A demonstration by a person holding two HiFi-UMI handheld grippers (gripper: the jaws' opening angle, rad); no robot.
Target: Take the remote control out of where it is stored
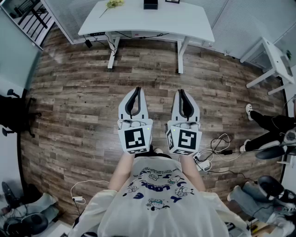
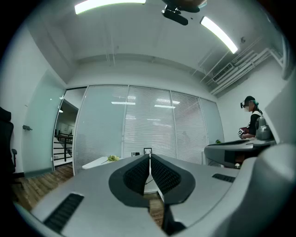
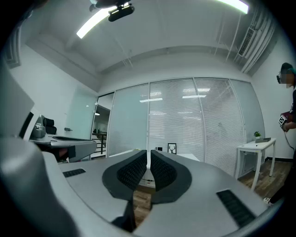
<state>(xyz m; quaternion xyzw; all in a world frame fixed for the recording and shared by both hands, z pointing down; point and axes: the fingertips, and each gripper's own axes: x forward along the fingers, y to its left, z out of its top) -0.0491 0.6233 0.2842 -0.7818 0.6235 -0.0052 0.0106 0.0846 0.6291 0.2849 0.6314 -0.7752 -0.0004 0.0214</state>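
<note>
No remote control shows in any view, nor anything it could be stored in. My left gripper (image 1: 136, 89) and right gripper (image 1: 181, 91) are held side by side at waist height over the wooden floor, both pointing level toward a white desk (image 1: 185, 23). In the left gripper view the left gripper (image 2: 150, 157) has its ribbed pads together with nothing between them. The right gripper (image 3: 148, 152) is likewise shut and empty in its own view.
The desk carries a black box (image 1: 150, 4), a picture frame (image 3: 172, 148) and a small yellow-green plant (image 1: 114, 3). A second white table (image 1: 273, 55) stands at the right, beside another person (image 1: 268, 121). Cables (image 1: 217, 148) lie on the floor at my right.
</note>
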